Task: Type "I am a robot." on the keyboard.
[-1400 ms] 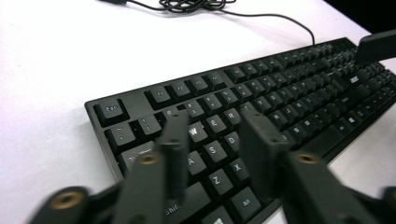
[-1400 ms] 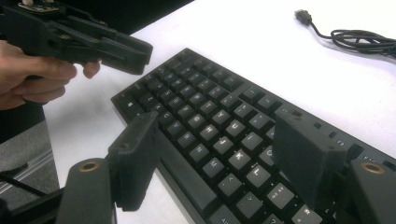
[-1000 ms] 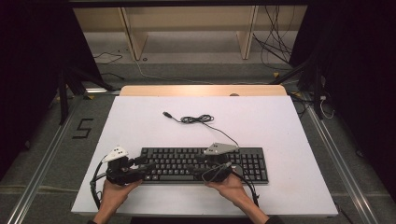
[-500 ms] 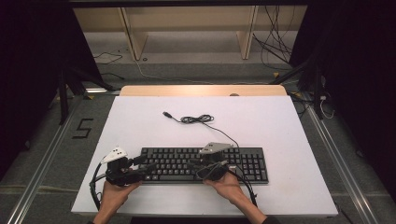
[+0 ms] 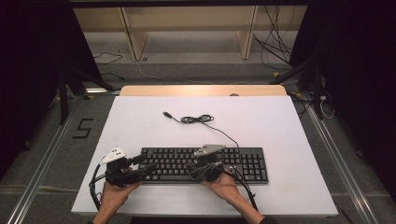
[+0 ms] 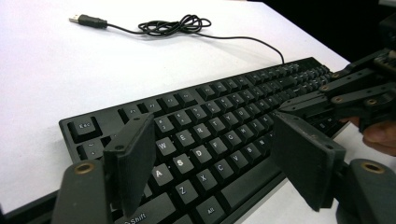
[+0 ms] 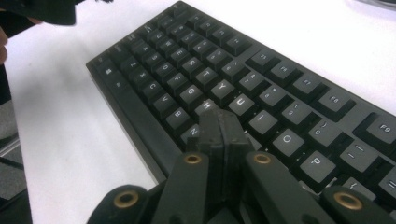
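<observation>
The keyboard (image 5: 205, 164) lies along the tabletop's (image 5: 140, 121) near edge, within your reach. Your right gripper (image 7: 219, 128) has just pinched together on nothing, a blunt tip over the middle keys, likely for pressing one. Your left gripper (image 6: 210, 163) has been opening, spread empty above the keyboard's left end.

Keyboard (image 5: 205, 164) near front edge of table (image 5: 140, 121) — cable (image 5: 198, 119) coiled behind it, plug end leftward. Left gripper (image 5: 140, 168) over keyboard's left end, right gripper (image 5: 194, 168) over its middle — well apart.

Bright overhead light, dark surroundings; soft focus in both gripper views.
</observation>
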`<action>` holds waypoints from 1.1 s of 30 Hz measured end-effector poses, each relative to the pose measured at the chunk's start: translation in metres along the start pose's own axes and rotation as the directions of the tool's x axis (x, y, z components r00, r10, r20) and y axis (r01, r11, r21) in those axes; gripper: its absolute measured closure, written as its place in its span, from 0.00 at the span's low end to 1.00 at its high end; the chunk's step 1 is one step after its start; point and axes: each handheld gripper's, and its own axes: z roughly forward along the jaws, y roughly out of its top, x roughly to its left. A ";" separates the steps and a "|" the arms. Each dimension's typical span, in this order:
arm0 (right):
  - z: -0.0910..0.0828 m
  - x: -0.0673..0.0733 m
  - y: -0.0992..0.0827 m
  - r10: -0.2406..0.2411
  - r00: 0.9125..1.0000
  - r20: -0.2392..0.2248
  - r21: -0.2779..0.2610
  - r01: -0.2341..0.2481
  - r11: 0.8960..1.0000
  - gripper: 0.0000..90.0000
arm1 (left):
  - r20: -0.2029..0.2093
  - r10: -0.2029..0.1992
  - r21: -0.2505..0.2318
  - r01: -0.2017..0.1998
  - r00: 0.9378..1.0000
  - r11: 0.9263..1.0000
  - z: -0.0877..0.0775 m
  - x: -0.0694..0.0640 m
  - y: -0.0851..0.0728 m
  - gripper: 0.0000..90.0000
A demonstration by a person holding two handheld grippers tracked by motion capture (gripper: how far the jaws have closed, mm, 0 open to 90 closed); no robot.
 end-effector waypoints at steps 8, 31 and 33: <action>0.005 0.001 -0.002 -0.005 1.000 0.003 0.019 0.005 1.000 1.00 | -0.002 0.001 -0.003 -0.001 1.000 1.000 0.000 0.000 0.000 0.34; 0.012 0.001 -0.004 -0.010 1.000 0.006 0.044 0.009 0.999 1.00 | -0.002 0.001 -0.013 -0.001 1.000 1.000 -0.001 -0.001 0.000 0.33; 0.013 0.002 -0.005 -0.015 1.000 0.014 0.056 0.014 0.998 1.00 | -0.002 0.002 -0.014 -0.002 1.000 1.000 -0.001 -0.001 0.000 0.33</action>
